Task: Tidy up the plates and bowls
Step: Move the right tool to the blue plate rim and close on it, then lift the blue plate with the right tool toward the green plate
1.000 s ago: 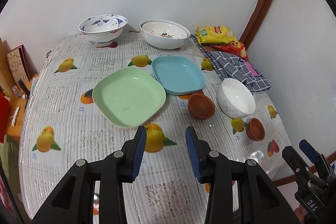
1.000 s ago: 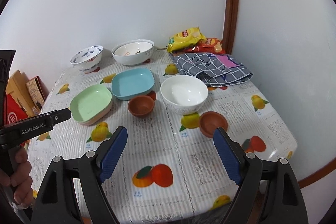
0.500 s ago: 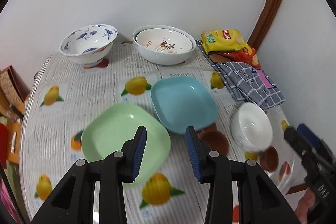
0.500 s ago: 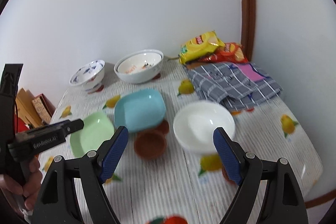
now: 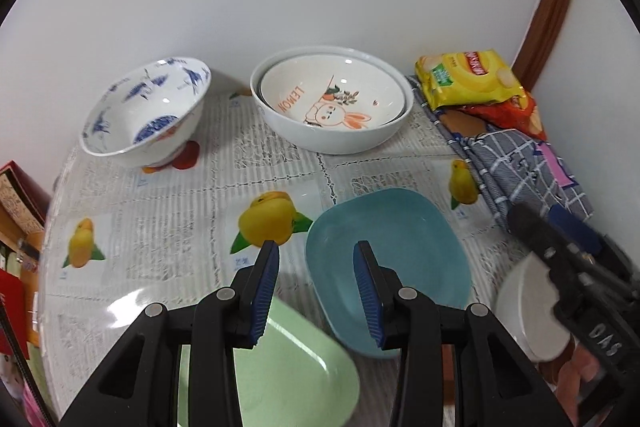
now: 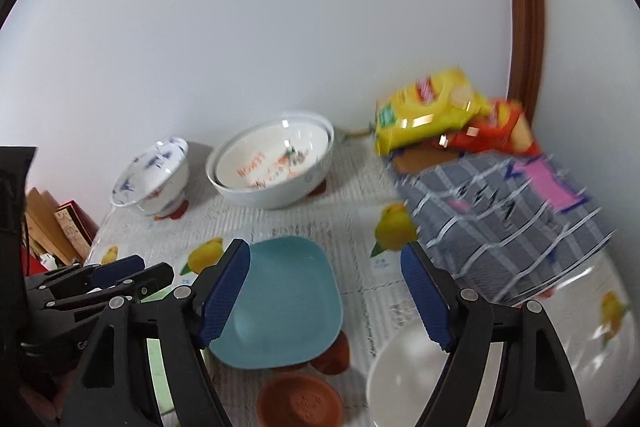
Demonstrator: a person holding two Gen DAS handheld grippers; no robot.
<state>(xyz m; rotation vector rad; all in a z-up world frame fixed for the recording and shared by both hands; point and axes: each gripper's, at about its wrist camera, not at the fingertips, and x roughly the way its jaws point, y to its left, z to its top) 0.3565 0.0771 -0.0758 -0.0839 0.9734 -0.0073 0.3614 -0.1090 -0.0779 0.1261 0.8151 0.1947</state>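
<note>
From the left wrist, the left gripper (image 5: 316, 281) has its jaws partly apart, with nothing between them. They hang over the gap between the glossy green plate (image 5: 288, 367) at 6 o'clock and the matte blue plate (image 5: 384, 251) at 4 o'clock; both plates are square with rounded corners. At 11 o'clock stands the blue-painted bowl (image 5: 148, 115), at 12 o'clock the rabbit bowl (image 5: 332, 107) nested inside a wider white one. The bench (image 5: 160, 211) has a shiny fruit-print cover, with free room at 9 o'clock.

From the right wrist, rather blurred, the right gripper (image 6: 324, 291) has wide jaws, closing a little, grasping nothing. The blue plate (image 6: 288, 303) lies between them to the left. A clay dish (image 6: 300, 403) sits at 6 o'clock, the plain white bowl (image 6: 408, 379) at 5 o'clock, the checked cloth (image 6: 500, 227) at 3 o'clock.
</note>
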